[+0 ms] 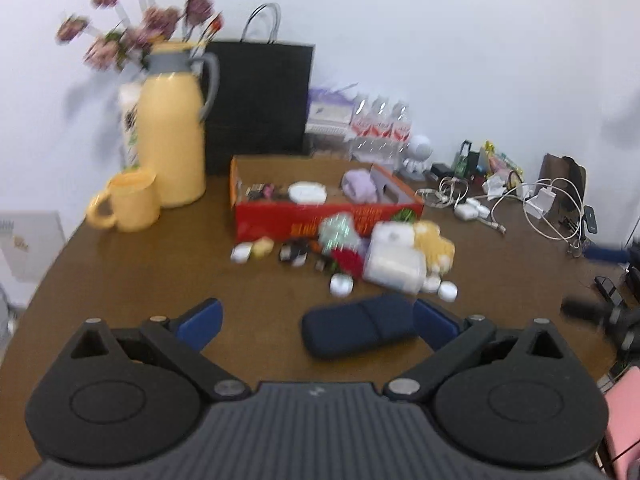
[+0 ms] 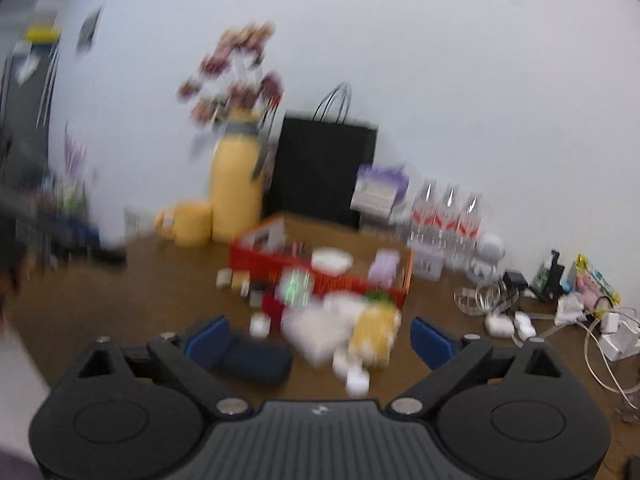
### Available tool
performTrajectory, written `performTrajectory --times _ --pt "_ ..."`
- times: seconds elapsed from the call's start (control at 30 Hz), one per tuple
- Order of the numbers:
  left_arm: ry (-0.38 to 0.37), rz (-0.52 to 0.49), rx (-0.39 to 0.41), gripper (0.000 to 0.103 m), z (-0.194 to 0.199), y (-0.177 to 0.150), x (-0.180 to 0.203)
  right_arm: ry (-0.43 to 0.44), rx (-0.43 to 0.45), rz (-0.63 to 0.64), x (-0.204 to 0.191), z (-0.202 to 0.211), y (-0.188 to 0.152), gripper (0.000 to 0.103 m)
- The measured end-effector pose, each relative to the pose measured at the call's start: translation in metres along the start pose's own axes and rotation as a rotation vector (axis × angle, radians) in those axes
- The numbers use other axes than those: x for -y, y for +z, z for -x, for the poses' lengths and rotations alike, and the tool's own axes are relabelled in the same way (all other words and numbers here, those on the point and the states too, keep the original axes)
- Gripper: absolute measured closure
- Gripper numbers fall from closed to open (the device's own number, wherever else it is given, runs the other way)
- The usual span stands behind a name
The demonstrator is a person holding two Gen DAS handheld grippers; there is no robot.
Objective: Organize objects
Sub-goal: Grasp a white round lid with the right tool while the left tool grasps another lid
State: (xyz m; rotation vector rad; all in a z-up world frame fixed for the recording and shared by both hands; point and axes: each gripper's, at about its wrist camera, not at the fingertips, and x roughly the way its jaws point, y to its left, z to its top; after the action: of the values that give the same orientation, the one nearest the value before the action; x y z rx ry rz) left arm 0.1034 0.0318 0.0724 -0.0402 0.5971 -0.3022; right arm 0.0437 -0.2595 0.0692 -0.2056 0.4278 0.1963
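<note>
Between the left gripper's (image 1: 318,322) blue pads: navy pouch (image 1: 358,330).

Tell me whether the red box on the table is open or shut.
Open. The red box has no lid over its top, and its contents show from above: a white round item and a lilac bundle lying inside.

Plain white wall (image 1: 440,40) ahead of both tools, evenly lit. Brown wooden table (image 1: 140,280) below and forward, reaching the wall. Pink seat (image 1: 624,420) low right of left tool.
</note>
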Motion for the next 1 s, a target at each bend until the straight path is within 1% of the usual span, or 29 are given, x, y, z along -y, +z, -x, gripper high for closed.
performTrajectory --times 0.1,0.17,0.23,0.3,0.37,0.43,0.5,0.57,0.6,0.63,0.67,0.7,0.73,0.83,0.93,0.97,1.0 --pt "-0.024 0.037 -0.036 0.000 0.002 -0.018 -0.003 0.004 -0.072 0.020 -0.017 0.000 -0.030 0.005" --pt "-0.010 0.044 -0.050 0.000 -0.001 -0.029 -0.002 -0.006 -0.087 0.007 -0.023 -0.001 -0.045 0.005" --pt "0.006 0.041 -0.058 0.000 -0.003 -0.041 0.000 -0.032 -0.121 -0.006 -0.027 -0.009 -0.053 0.005" --pt "-0.006 0.034 -0.066 0.000 -0.004 -0.054 0.001 -0.078 -0.155 0.002 -0.033 -0.012 -0.056 0.006" --pt "-0.018 -0.010 -0.065 0.000 -0.006 -0.065 0.006 -0.071 -0.132 -0.012 -0.034 -0.006 -0.058 0.006" --pt "-0.012 -0.057 -0.051 0.000 -0.012 -0.071 0.011 -0.051 -0.113 -0.046 -0.029 -0.001 -0.060 0.005" --pt "0.015 -0.079 -0.028 0.000 -0.026 -0.067 0.014 -0.080 -0.100 -0.078 -0.021 -0.006 -0.060 0.005" --pt "0.033 -0.086 -0.024 0.000 -0.047 -0.059 0.016 -0.118 -0.091 -0.109 -0.011 -0.020 -0.061 0.006" --pt "0.024 -0.087 -0.028 0.005 -0.060 -0.051 0.017 -0.132 -0.096 -0.125 -0.005 -0.032 -0.061 0.006" --pt "0.016 -0.090 -0.032 0.009 -0.074 -0.045 0.019 -0.133 -0.105 -0.136 0.001 -0.044 -0.062 0.010" --pt "0.010 -0.096 -0.040 0.018 -0.089 -0.037 0.021 -0.139 -0.121 -0.149 0.006 -0.059 -0.063 0.018" --pt "-0.004 -0.104 -0.051 0.023 -0.106 -0.028 0.024 -0.140 -0.134 -0.162 0.012 -0.075 -0.063 0.023" --pt "-0.019 -0.115 -0.066 0.025 -0.123 -0.020 0.026 -0.140 -0.142 -0.176 0.017 -0.089 -0.064 0.032" --pt "-0.016 -0.150 -0.096 0.031 -0.170 -0.002 0.032 -0.121 -0.167 -0.208 0.031 -0.132 -0.062 0.042" --pt "-0.021 -0.196 -0.146 0.041 -0.210 0.007 0.035 -0.119 -0.178 -0.216 0.039 -0.167 -0.059 0.044" --pt "-0.026 -0.200 -0.175 0.047 -0.221 0.008 0.035 -0.115 -0.181 -0.213 0.041 -0.176 -0.059 0.044" --pt "-0.035 -0.199 -0.211 0.049 -0.233 0.010 0.033 -0.112 -0.184 -0.210 0.042 -0.183 -0.059 0.044"
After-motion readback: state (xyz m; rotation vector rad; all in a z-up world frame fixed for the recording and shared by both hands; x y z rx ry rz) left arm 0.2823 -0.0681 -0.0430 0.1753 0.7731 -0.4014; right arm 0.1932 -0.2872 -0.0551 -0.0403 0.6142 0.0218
